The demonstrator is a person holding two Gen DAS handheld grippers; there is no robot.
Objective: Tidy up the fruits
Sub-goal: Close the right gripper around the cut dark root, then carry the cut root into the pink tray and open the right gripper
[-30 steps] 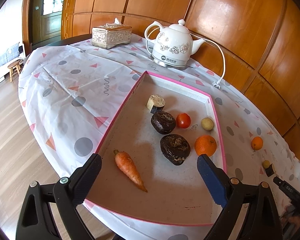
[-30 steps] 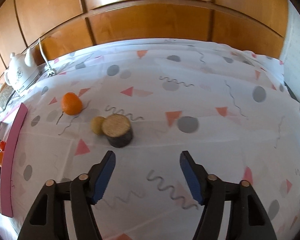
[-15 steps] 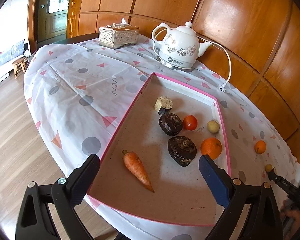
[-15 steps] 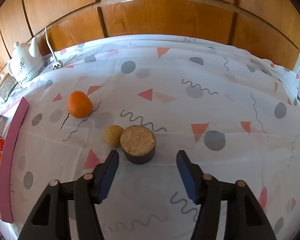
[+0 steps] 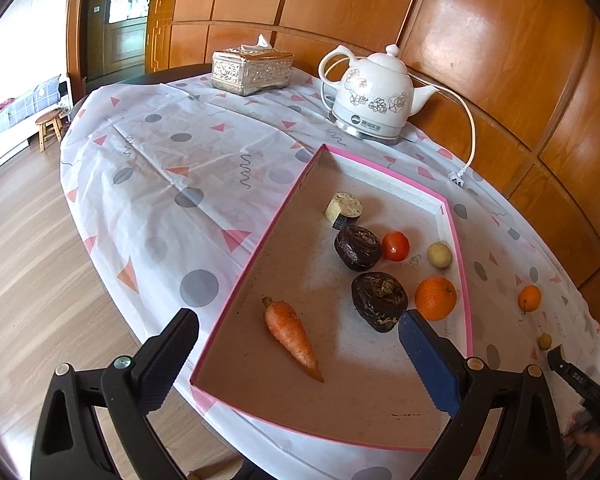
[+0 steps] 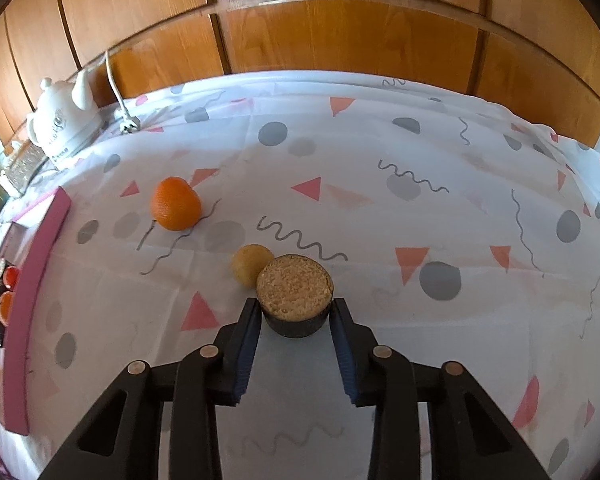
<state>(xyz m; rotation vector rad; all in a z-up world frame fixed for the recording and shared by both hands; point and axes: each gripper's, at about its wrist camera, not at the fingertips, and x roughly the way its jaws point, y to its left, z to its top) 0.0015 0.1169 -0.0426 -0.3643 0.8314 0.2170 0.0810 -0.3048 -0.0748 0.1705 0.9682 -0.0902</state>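
In the right wrist view my right gripper is closed around a dark-skinned cut fruit half with a tan face, standing on the tablecloth; both pads touch its sides. A small yellow fruit touches it at the left, and an orange lies farther left. In the left wrist view my left gripper is open and empty above the near end of the pink-rimmed tray. The tray holds a carrot, two dark fruits, a tomato, an orange, a small yellow fruit and a cut half.
A white kettle with its cord and a silver tissue box stand at the table's far side. The wooden wall runs close behind the table. The table edge and wooden floor lie to the left. The tray's pink wall shows left in the right wrist view.
My right gripper has moved forward to the cut fruit half and closed its fingers onto its sides. My left gripper has drifted back and left a little, staying open.
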